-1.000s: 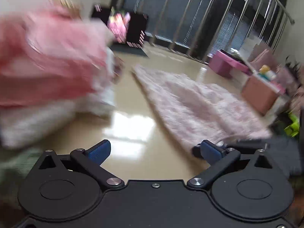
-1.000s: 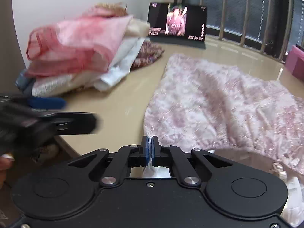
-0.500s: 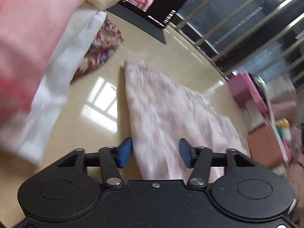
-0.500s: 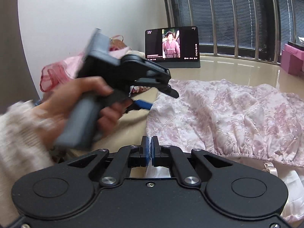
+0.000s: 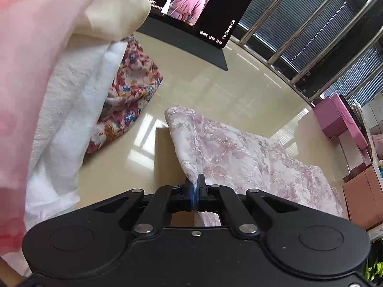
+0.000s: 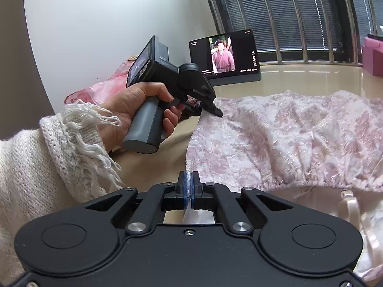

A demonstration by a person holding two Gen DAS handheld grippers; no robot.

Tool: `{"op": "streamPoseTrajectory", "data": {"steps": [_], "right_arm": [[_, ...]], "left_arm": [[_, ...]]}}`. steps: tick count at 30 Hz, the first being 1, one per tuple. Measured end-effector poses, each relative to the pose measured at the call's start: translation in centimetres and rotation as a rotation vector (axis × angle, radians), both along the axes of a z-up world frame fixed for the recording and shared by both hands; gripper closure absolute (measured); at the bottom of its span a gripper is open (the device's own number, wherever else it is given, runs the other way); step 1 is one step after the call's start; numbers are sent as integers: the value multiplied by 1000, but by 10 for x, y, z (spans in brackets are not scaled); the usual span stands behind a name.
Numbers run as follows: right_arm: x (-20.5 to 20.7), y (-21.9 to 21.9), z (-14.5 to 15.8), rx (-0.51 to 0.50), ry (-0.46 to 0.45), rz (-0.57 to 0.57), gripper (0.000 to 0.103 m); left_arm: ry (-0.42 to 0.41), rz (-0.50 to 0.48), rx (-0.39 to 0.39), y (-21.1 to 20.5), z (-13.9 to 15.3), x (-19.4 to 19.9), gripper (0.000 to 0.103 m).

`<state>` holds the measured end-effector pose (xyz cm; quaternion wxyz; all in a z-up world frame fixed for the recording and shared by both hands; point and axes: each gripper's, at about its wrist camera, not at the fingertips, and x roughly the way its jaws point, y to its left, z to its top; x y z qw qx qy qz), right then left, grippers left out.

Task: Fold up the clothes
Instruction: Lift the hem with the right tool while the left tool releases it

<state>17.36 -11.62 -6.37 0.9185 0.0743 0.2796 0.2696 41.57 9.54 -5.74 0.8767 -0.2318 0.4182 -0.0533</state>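
A pale pink floral skirt (image 5: 241, 153) lies spread on the glossy beige table (image 5: 203, 88); it also shows in the right wrist view (image 6: 287, 138). My left gripper (image 5: 196, 186) is shut on the skirt's left edge, partway up its side. It shows in the right wrist view (image 6: 203, 106), held in a hand with a cream knit sleeve. My right gripper (image 6: 189, 184) is shut on the skirt's near left corner by the gathered waistband (image 6: 311, 179).
A pile of clothes (image 5: 59, 83), pink, cream, white and floral, sits at the left of the table. A tablet (image 5: 198, 7) playing video stands at the back; it shows in the right wrist view (image 6: 225, 55). Window bars (image 5: 311, 35) run behind. Pink boxes (image 5: 340, 124) stand off the right.
My left gripper swung in from the left, came down on the skirt's left edge and shut on it. My right gripper stayed shut on the skirt's near corner.
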Motion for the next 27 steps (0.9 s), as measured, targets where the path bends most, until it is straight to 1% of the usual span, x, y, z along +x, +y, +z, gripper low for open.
{"op": "streamPoseTrajectory", "data": {"steps": [2, 5, 6, 8, 11, 14, 17, 18, 20, 23, 24, 25, 26, 27], "right_arm": [[1, -2, -2, 14, 8, 9, 101], [-2, -7, -2, 46, 17, 21, 101], [-2, -11, -2, 72, 24, 18, 101], [-1, -20, -2, 125, 39, 10, 101], [0, -35, -6, 221, 79, -30, 101], [2, -51, -12, 300, 127, -76, 101], [0, -65, -22, 351, 177, -134, 101], [-1, -70, -26, 368, 199, -152, 101], [1, -76, -35, 388, 244, -180, 101], [4, -82, -46, 396, 300, -207, 101], [5, -82, -49, 392, 313, -211, 101], [7, -82, -52, 388, 327, -214, 101], [8, -82, -54, 384, 340, -218, 101], [9, -82, -56, 385, 352, -217, 101]], "left_arm": [[-5, -10, 50, -4, 6, -1, 101], [-2, -29, 173, -21, 19, 1, 101], [-7, -41, 220, -29, 25, 3, 101], [-30, -77, 342, -51, 39, 6, 101], [-55, -140, 499, -87, 54, 12, 101], [-62, -203, 619, -122, 58, 15, 101], [-52, -246, 696, -150, 49, 19, 101], [-46, -257, 712, -158, 46, 20, 101], [-32, -275, 717, -170, 38, 23, 101], [-27, -310, 688, -181, 27, 25, 99], [-22, -321, 676, -183, 24, 26, 95], [-17, -330, 655, -182, 22, 26, 83], [-18, -337, 627, -180, 23, 26, 75], [-26, -340, 589, -176, 25, 25, 57]]}}
